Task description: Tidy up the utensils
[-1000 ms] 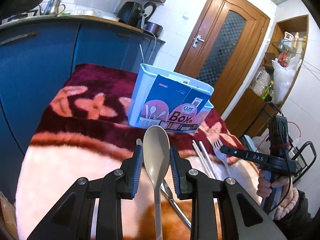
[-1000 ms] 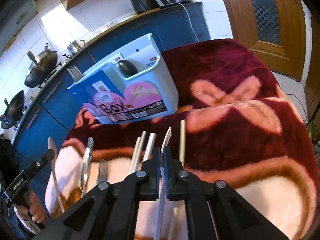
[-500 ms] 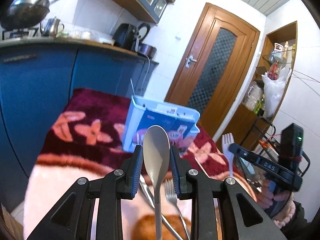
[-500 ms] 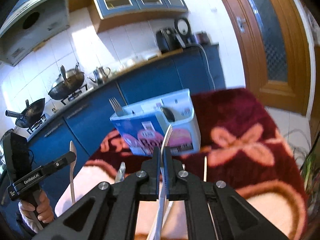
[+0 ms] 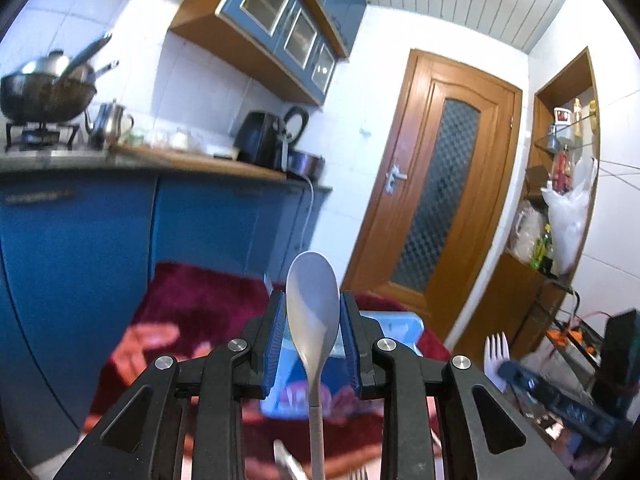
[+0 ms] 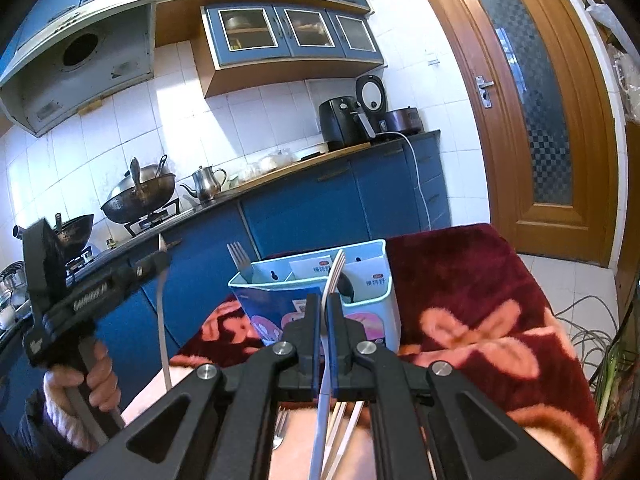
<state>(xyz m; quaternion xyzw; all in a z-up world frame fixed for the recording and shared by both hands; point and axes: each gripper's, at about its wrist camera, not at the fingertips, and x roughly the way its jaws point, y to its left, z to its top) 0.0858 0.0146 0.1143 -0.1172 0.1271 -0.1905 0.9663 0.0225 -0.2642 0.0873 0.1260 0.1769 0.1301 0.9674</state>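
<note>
My left gripper (image 5: 313, 320) is shut on a grey spoon (image 5: 313, 308), bowl upward between the blue pads. My right gripper (image 6: 325, 312) is shut on a white fork (image 6: 333, 280), tines up and edge-on. Both are raised above the blanket-covered table. The light blue utensil box (image 6: 376, 284) stands ahead of the right gripper with a fork (image 6: 240, 258) and a dark spoon (image 6: 346, 284) in its compartments. In the left wrist view the box (image 5: 400, 320) sits mostly behind the jaws. The right gripper with its fork (image 5: 496, 352) shows at lower right there; the left gripper (image 6: 156, 264) shows at left in the right wrist view.
More utensils lie on the blanket below: a fork (image 6: 280, 428) and chopsticks (image 6: 346, 432). The red-and-pink blanket (image 6: 480, 300) covers the table. Blue kitchen cabinets (image 6: 340, 208) with pots and appliances run behind. A wooden door (image 6: 532, 120) is at right, cables (image 6: 588, 328) on the floor.
Both grippers have lifted from the blanket with their utensils and tilted up towards level, so the box has dropped lower in both views. Neither grip has changed.
</note>
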